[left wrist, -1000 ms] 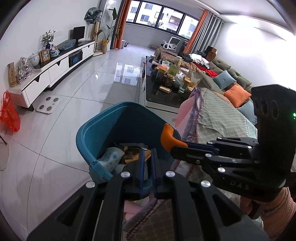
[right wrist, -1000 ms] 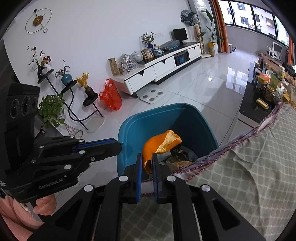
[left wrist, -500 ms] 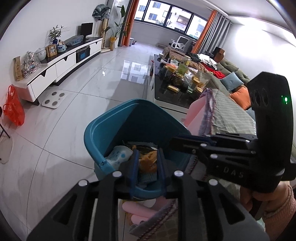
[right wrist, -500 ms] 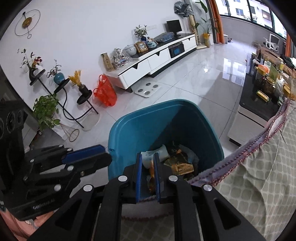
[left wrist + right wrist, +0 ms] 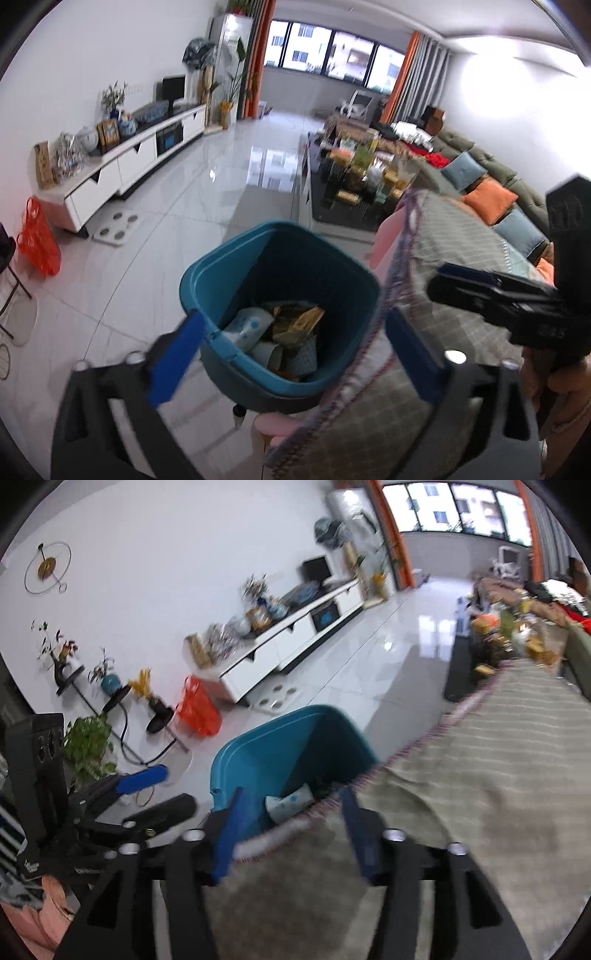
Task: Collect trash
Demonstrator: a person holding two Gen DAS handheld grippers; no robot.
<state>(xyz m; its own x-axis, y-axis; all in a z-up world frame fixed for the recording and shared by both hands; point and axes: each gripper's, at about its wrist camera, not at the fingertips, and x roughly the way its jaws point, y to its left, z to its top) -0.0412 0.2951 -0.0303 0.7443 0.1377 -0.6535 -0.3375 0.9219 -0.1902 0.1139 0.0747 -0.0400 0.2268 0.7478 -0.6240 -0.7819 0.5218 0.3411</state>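
A teal bin (image 5: 221, 258) stands on the floor beside a checked cloth (image 5: 461, 240). Wrappers lie inside it, among them a white and blue packet (image 5: 247, 328) and a yellowish wrapper (image 5: 299, 321). My left gripper (image 5: 291, 354) hovers over the bin's near rim, jaws opening wide, with nothing held between them. My right gripper (image 5: 293, 830) is over the cloth's edge (image 5: 498, 757) next to the bin (image 5: 258, 738), its jaws also opening and empty. The packet (image 5: 290, 801) shows past its fingers. Each gripper appears in the other's view: the right gripper (image 5: 480, 291) and the left gripper (image 5: 162, 794).
A dark coffee table (image 5: 369, 177) crowded with jars stands beyond the bin. A white TV cabinet (image 5: 122, 166) runs along the left wall, with an orange bag (image 5: 38, 240) and a floor scale (image 5: 116, 229) near it. A plant stand (image 5: 92, 701) is at the left wall.
Both grippers went from shut to wide open. The orange peel left the right jaws and the yellowish wrapper left the left jaws, into the bin. The right gripper drew back over the cloth.
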